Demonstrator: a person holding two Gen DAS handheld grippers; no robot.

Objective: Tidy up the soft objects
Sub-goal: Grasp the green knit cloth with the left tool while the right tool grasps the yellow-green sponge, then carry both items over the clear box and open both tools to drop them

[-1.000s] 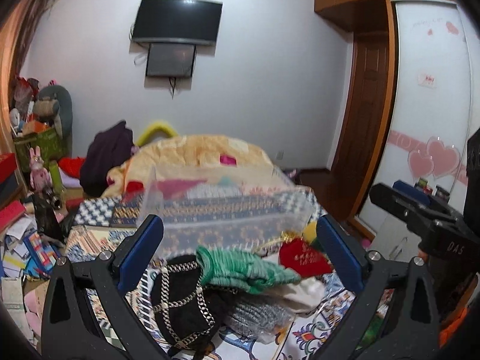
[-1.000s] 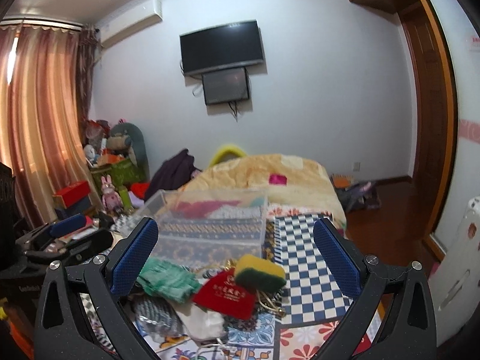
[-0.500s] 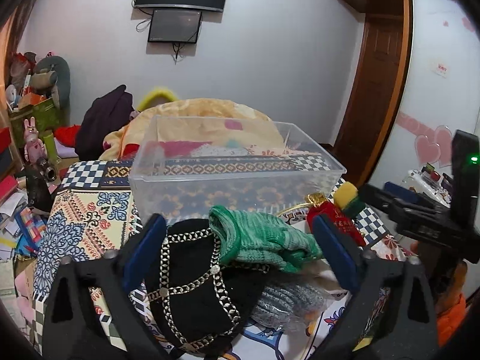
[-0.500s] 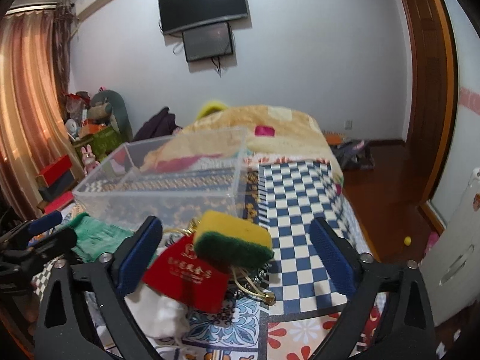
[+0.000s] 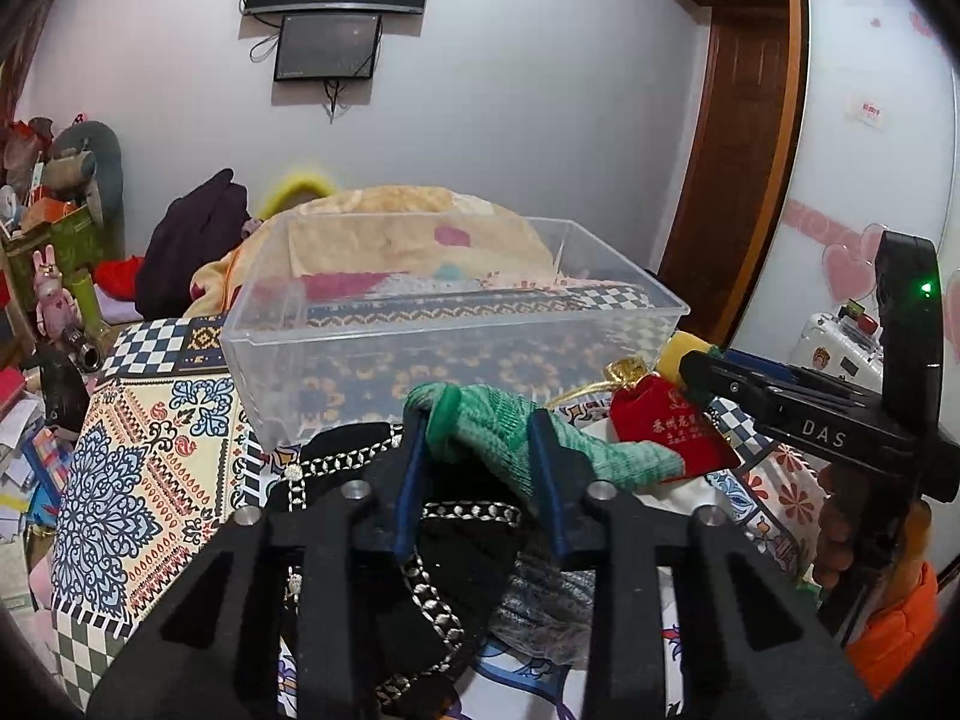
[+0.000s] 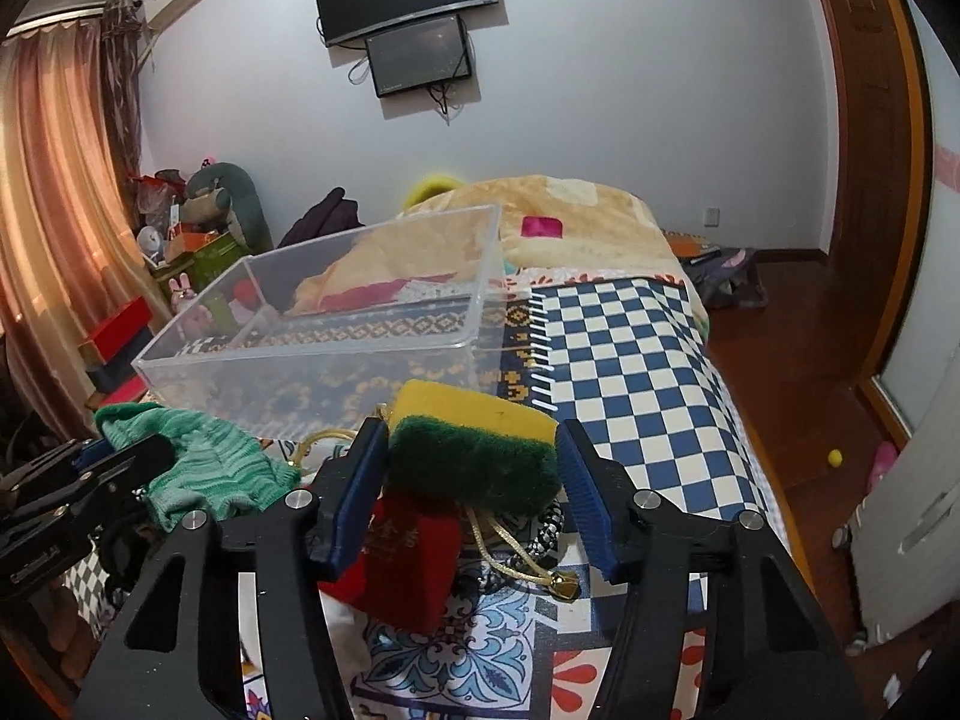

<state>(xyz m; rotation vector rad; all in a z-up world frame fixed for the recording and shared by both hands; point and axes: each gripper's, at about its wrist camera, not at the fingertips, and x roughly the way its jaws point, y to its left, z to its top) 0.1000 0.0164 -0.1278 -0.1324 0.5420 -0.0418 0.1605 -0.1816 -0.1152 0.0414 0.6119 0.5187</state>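
Patterned bedding (image 5: pixel 150 468) runs beneath both your tools, and its checkered part (image 6: pixel 630 360) lies bare to the right until the bed edge drops to the wooden floor (image 6: pixel 798 360). Straight ahead a clear plastic box (image 5: pixel 456 354) sits with its near wall just behind the pile of soft things; its inside looks bare, though you see the bedding and a yellow blanket (image 5: pixel 408 222) through the walls.

Your left gripper (image 5: pixel 480 450) has its blue pads pinched onto the green knit glove (image 5: pixel 498 426), whose cuff pokes up between them close to the box wall. Under it lie a black bag with a chain trim (image 5: pixel 456 546) and something grey and knitted (image 5: pixel 552 594), both partly covered by the tool.

Your right gripper (image 6: pixel 474 456) is clamped around the yellow-and-green sponge (image 6: pixel 474 438), pads against its ends. A red pouch (image 6: pixel 408 564) with gold cord sits right below, half hidden by the fingers. Whether the sponge rests on the pouch or is lifted clear of it, you cannot tell
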